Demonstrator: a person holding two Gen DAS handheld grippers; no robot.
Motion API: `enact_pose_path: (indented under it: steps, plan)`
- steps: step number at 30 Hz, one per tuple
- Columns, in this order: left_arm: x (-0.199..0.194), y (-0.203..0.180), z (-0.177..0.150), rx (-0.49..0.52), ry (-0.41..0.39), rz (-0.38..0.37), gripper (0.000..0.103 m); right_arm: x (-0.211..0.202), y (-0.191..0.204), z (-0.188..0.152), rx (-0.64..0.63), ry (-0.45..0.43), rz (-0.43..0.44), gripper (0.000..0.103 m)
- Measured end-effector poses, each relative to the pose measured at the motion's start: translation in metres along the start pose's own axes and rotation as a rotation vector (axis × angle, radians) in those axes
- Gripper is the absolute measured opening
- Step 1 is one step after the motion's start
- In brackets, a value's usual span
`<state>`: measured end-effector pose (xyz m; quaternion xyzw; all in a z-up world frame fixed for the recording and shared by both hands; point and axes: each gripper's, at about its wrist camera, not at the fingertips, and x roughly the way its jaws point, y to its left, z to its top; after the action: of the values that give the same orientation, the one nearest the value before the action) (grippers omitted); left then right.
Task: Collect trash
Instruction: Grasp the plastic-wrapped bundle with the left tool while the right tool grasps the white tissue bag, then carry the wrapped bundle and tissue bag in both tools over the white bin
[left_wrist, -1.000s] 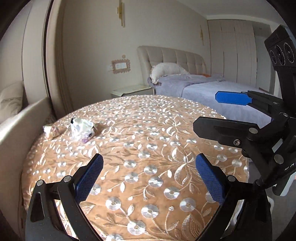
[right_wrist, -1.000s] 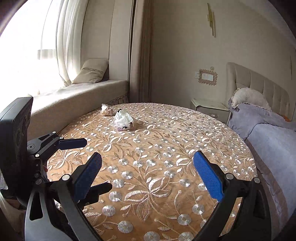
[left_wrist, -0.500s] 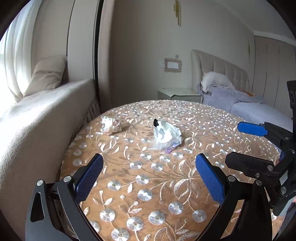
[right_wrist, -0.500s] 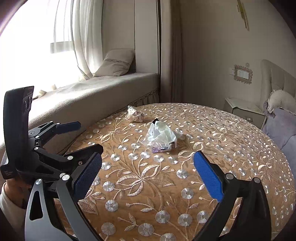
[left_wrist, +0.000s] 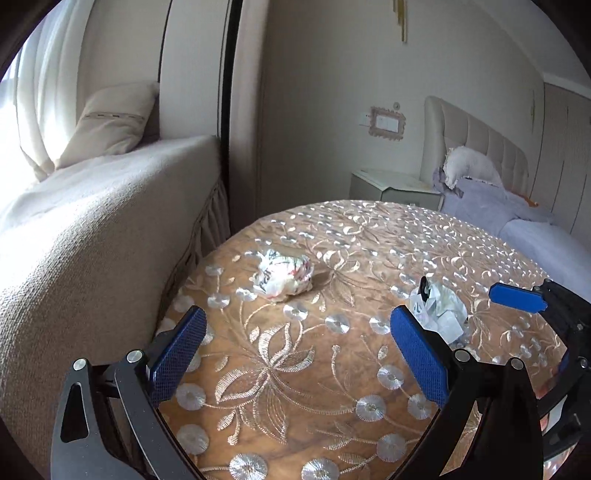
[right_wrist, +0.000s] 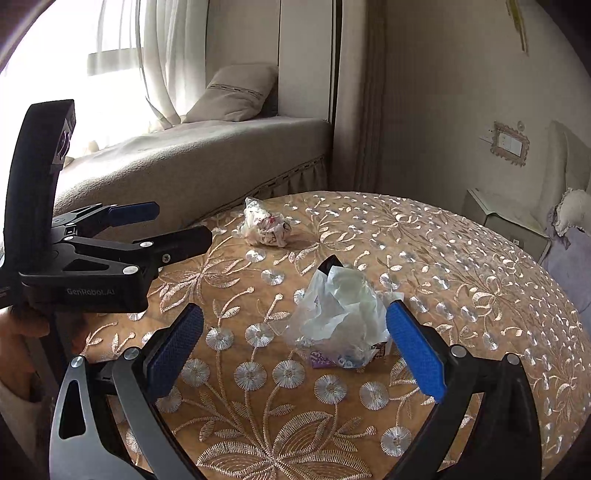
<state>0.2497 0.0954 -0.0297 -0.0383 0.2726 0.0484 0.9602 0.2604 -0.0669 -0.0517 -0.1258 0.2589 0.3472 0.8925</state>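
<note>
The right gripper (right_wrist: 293, 341) is wide open and low over the tabletop (right_wrist: 461, 266). It holds nothing. A crumpled plastic bag (right_wrist: 338, 317) lies flat between its two blue pads (right_wrist: 413, 350), close to the right-hand one. I cannot tell if that pad touches the bag. A small purple wrapper (right_wrist: 321, 360) peeks out from under the near side of the bag.

The left gripper (left_wrist: 295, 354) is wide open too, and it holds nothing. It hangs above the left edge of the tabletop. Only the flowery cloth is between its pads. In front of it, a bit farther in, sits a ball of crumpled paper (left_wrist: 282, 275) with red and dark marks on it. The paper ball is near the left edge of the tabletop, apart from the gripper. The plastic bag shows just behind this gripper's right pad, toward the middle of the tabletop.

The two bits of trash lie near each other and do not touch.

The tabletop is round with a brown cloth that has silver flowers. Past its left edge is a long beige window seat (right_wrist: 192, 162) with a cushion (right_wrist: 232, 94). Past the far right edge is a bed (left_wrist: 535, 236) and a small bedside table (left_wrist: 391, 184).
</note>
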Motion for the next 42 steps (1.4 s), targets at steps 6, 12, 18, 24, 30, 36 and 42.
enact_pose_path:
  steps: [6,12,18,24,30,36,42]
  plan:
    - [0.037,0.000,0.016,0.038,0.061,0.027,0.098,0.024,-0.006,0.007,-0.023,0.039,-0.009,0.099]
    - [0.078,0.003,0.037,0.076,0.125,0.030,0.098,0.051,-0.019,0.009,-0.006,0.120,-0.007,0.099]
    - [0.112,0.006,0.046,0.057,0.209,0.015,0.098,0.073,-0.029,0.011,0.010,0.197,-0.025,0.099]
    - [0.130,0.012,0.043,-0.013,0.269,-0.034,0.052,0.085,-0.028,0.008,-0.011,0.259,-0.044,0.099]
    - [0.119,0.011,0.041,-0.032,0.232,-0.043,0.050,0.101,-0.040,0.006,0.061,0.339,0.004,0.099]
    - [0.084,0.002,0.032,-0.053,0.196,-0.039,0.050,0.103,-0.040,0.007,0.059,0.339,0.010,0.099]
    - [0.020,-0.015,0.017,-0.057,0.121,-0.059,0.050,0.071,-0.028,0.002,0.044,0.310,-0.016,0.060]
